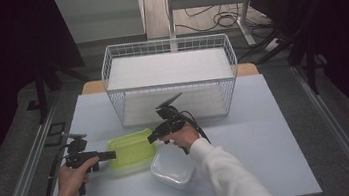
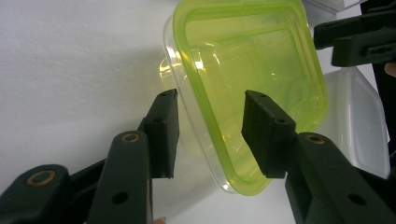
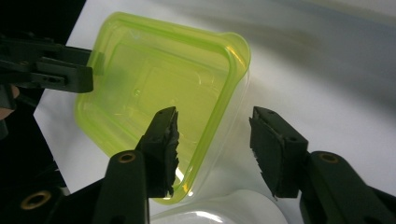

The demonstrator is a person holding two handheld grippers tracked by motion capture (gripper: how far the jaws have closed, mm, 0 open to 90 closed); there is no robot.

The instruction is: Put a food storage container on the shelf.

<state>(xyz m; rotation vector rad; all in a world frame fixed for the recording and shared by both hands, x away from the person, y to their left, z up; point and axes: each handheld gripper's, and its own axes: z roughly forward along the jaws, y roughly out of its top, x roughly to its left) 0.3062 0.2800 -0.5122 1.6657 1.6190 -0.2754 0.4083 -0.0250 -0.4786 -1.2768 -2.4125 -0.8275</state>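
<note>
**Two grippers at the edges of a green-lidded container**

A clear plastic container with a translucent lime-green lid sits on the white worktop, in front of a white wire basket and just beside a white lidded container that lies nearer the person.

The left gripper reaches in from the left at the container's left edge. In the left gripper view its jaws stand partly apart, one on either side of the container's rim; one jaw is over the green lid, the other outside the clear wall. The pads do not visibly press on it.

The right gripper comes in over the container's right end. In the right gripper view its jaws are likewise half apart and straddle the lid's edge, with one jaw above the green lid and the other outside it over the worktop. No contact with the pads is visible.
</note>
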